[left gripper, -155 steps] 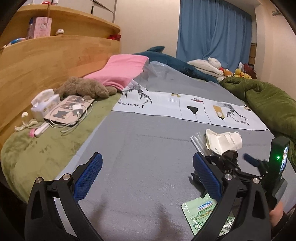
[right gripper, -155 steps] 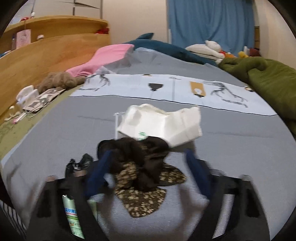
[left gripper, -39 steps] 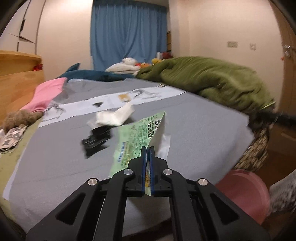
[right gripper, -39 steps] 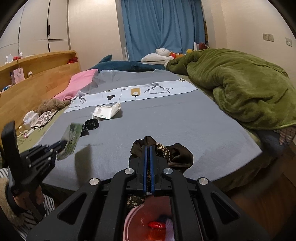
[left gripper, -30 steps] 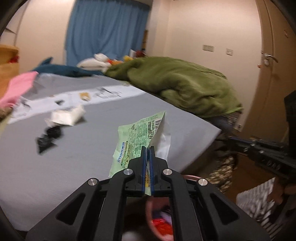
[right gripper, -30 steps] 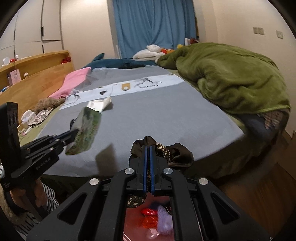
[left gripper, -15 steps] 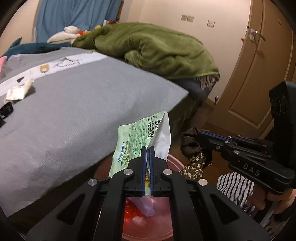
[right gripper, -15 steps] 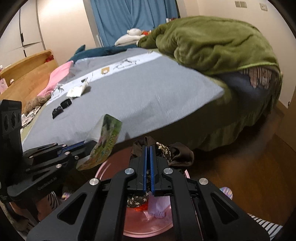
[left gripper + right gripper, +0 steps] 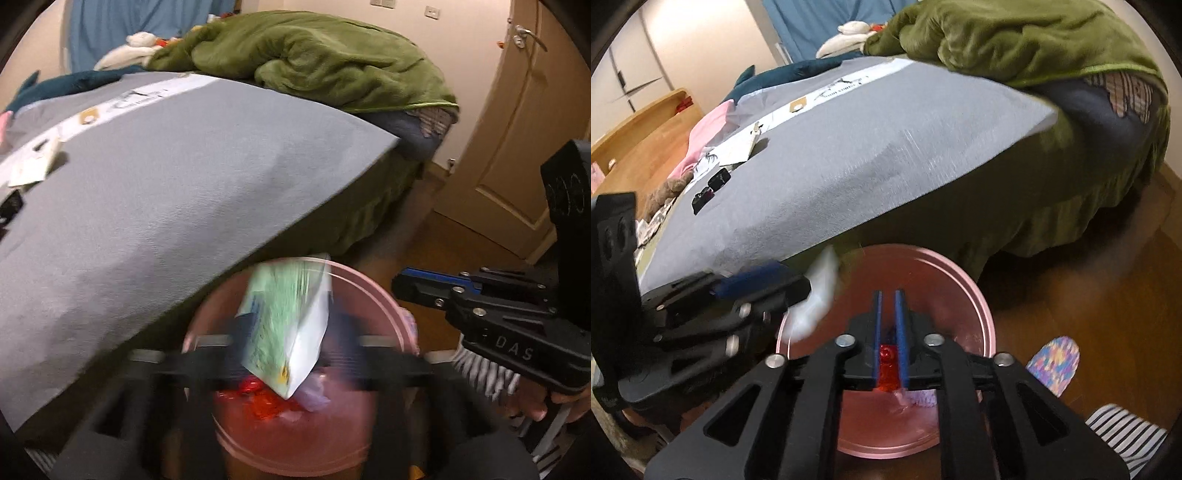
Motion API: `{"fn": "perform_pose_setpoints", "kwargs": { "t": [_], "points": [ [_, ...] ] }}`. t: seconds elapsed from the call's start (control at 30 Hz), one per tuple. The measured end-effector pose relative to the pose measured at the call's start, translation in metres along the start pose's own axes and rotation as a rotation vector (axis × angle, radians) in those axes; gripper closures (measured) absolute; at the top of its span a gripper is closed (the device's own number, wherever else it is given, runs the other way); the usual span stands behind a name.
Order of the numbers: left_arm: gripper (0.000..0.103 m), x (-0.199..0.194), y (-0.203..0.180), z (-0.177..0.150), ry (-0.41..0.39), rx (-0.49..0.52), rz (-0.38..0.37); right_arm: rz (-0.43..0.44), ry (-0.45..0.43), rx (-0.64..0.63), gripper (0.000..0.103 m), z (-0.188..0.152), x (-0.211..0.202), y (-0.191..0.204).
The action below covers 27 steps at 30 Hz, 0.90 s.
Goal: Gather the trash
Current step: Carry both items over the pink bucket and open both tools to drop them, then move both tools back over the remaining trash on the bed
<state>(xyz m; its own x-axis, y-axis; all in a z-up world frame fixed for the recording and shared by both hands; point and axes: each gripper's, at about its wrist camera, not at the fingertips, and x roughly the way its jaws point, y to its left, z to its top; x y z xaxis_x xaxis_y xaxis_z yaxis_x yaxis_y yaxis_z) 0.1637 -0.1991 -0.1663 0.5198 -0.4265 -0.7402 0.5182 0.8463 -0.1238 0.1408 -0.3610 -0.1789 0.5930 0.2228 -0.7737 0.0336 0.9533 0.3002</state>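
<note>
Green packet, left wrist view: the glossy green-and-white packet (image 9: 284, 325) was pinched flat between the pads a moment ago. Now it hangs loose and motion-blurred over the pink bin's (image 9: 380, 295) mouth, one corner pointing down into it.
Left gripper, same view: the left gripper (image 9: 295, 332) has just been opening. Its jaws stand wide and smeared on either side of the packet, and no pad presses on it.
Meaning for the task: this piece looks released and about to land inside the bin.
Bin contents: crinkly red wrappers (image 9: 258, 398) and something pale lilac lie at the bottom.
Left behind: a creased white carton (image 9: 29, 166) and small black pieces (image 9: 11, 203) lie on the ribbed grey sheet (image 9: 166, 192), well away from the bin.
Right gripper, right wrist view: the right gripper (image 9: 888, 314) hangs directly above the bin and has just been parting. A narrow slit shows between its blue pads with nothing in it. The red seen through it is bin contents.
Dark cloth: the floppy dark patterned bundle it clamped earlier is gone from the jaws. I cannot see where it landed, though inside the bin is likely.
Packet, right wrist view: it is a pale blur at the bin's near-left rim.
Bin shape: round and smooth-walled plastic, standing on a polished wooden floor (image 9: 1089, 288) just beside the bed's edge.
</note>
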Motion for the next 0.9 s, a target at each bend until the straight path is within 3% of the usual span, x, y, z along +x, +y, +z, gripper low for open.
{"fn": "perform_pose_setpoints", "kwargs": {
  "t": [0.03,0.07,0.17,0.37,0.63,0.9],
  "points": [
    [0.017,-0.003,0.002,0.0,-0.017,-0.01,0.02,-0.005,0.003,0.014,0.069,0.0,0.001,-0.002],
    [0.016,-0.009,0.005,0.0,-0.039,-0.02,0.031,-0.018,-0.01,0.027,0.053,-0.001,0.0,-0.005],
    [0.014,-0.016,0.011,0.003,-0.033,-0.021,0.048,-0.027,-0.033,0.043,0.039,0.0,-0.003,-0.008],
    [0.014,-0.042,0.024,0.007,-0.071,-0.038,0.114,-0.067,-0.067,0.022,0.025,0.004,-0.016,0.003],
    [0.014,-0.091,0.048,0.014,-0.163,-0.122,0.157,-0.07,-0.148,-0.125,0.006,0.009,-0.043,0.058],
    [0.01,-0.135,0.079,0.007,-0.244,-0.223,0.196,-0.025,-0.149,-0.185,0.005,0.004,-0.05,0.107]
  ]
}}
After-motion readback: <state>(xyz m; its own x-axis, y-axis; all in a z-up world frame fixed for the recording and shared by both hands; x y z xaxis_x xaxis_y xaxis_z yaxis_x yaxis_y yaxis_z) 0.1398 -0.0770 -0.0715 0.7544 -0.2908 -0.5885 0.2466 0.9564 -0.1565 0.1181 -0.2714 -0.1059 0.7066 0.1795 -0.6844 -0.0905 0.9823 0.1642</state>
